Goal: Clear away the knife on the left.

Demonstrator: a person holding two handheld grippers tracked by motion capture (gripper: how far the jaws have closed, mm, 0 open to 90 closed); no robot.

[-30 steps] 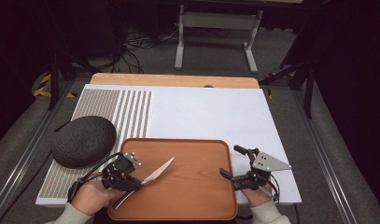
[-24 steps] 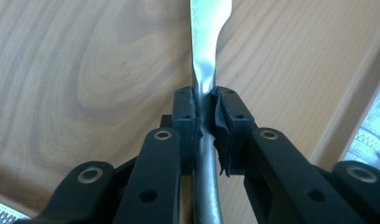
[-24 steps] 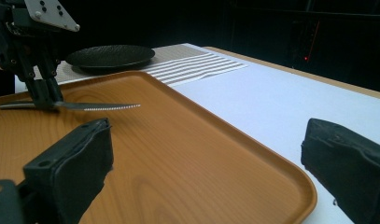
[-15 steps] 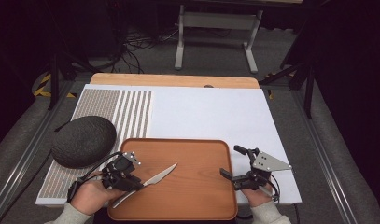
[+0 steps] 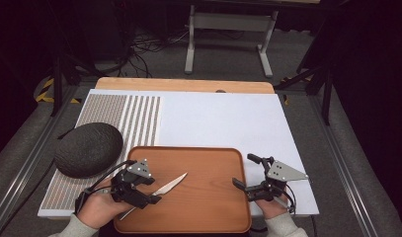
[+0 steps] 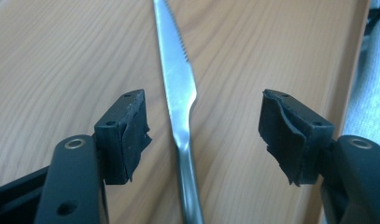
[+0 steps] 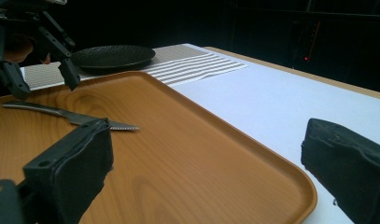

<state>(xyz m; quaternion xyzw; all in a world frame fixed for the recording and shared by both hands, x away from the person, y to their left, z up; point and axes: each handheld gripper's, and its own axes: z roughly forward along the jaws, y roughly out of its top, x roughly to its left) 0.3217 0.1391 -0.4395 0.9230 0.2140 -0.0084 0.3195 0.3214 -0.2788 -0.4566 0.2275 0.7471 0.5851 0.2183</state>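
One smooth steel knife (image 6: 178, 88), woodgrain tray (image 6: 61, 56)

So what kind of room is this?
Probably a lab or recording workshop, not a kitchen: the white table stands in a dark room, with cables on the floor and a hand-held left gripper over the knife.

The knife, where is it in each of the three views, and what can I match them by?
High view: knife on the tray's left half, by the left gripper.
Left gripper view: knife lies between the open jaws.
Right gripper view: knife at left.
Shared landmark: the wooden tray.
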